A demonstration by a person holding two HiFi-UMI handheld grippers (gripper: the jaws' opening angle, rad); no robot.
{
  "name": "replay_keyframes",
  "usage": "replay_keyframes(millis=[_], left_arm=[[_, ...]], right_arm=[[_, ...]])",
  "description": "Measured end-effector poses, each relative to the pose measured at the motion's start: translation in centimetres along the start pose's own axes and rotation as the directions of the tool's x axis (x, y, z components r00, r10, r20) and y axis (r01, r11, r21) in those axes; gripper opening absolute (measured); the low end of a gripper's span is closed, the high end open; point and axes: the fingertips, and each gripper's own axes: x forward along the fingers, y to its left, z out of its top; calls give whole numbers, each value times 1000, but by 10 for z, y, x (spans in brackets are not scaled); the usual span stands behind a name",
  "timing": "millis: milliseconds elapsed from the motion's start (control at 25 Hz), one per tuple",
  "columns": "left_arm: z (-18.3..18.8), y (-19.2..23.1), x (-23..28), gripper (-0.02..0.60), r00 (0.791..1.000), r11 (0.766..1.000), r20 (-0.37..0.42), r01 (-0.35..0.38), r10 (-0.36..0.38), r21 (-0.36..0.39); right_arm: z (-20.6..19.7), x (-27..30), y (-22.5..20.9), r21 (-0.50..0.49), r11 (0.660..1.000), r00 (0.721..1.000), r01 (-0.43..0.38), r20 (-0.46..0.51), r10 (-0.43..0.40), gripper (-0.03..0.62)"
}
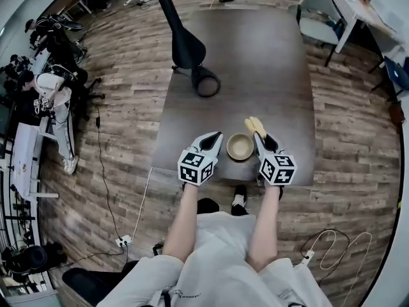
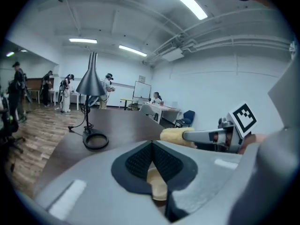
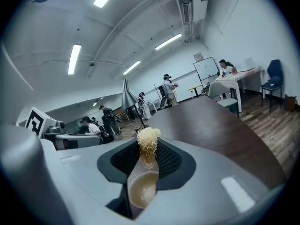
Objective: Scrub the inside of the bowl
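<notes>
The right gripper (image 3: 149,159) had its jaws closed on a scrubber (image 3: 148,138). The left gripper (image 2: 153,150) had its jaws shut together, holding nothing. The bowl (image 1: 240,147) sat between the two, lower centre of the head view, near the table (image 1: 255,62) edge. The scrubber probably needed tipping down into the bowl while the left braced the rim. A lamp (image 1: 190,51), upper left, stood well apart and blocked nothing.

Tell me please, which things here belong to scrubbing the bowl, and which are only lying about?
For the job:
bowl
yellow scrubber, held in the right gripper
left gripper, shut on the bowl's rim
dark table under the bowl

Lying about:
black lamp at the table's far end
chair and white table beyond
cable on the floor
</notes>
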Motion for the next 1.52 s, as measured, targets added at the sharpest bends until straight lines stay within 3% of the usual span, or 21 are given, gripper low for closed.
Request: replay_keyframes(millis=[80,520,720,1000,1120,1400,1520], left_arm=[[-3,5,11,0,1000,1000,-5,2,-2,-29],[21,52,45,0,992,991,-18,125,-126,-36],[8,51,51,0,962,965,-68,264,-264,-13],[-34,57,45,0,929,938,-133,345,-346,-33],[-44,63,46,0,915,930,-169,367,-366,-25],[-71,50,69,0,849,890,-301,456,-434,5],[-93,40,81,0,801,868,-391,496,-454,8]], right_arm=[[-4,3,-9,2,1000,1000,15,-12,-15,123],[25,12,-23,-68,988,990,140,-12,-142,123],[-3,16,-27,-14,982,980,190,-56,-190,123],[-42,-17,-25,-4,947,943,320,-90,-319,123],[-51,-27,-17,-62,936,929,346,-116,-351,123],[-65,-25,-12,-293,916,907,273,-240,-347,123],[-71,-13,-8,-321,922,908,218,-279,-312,123]])
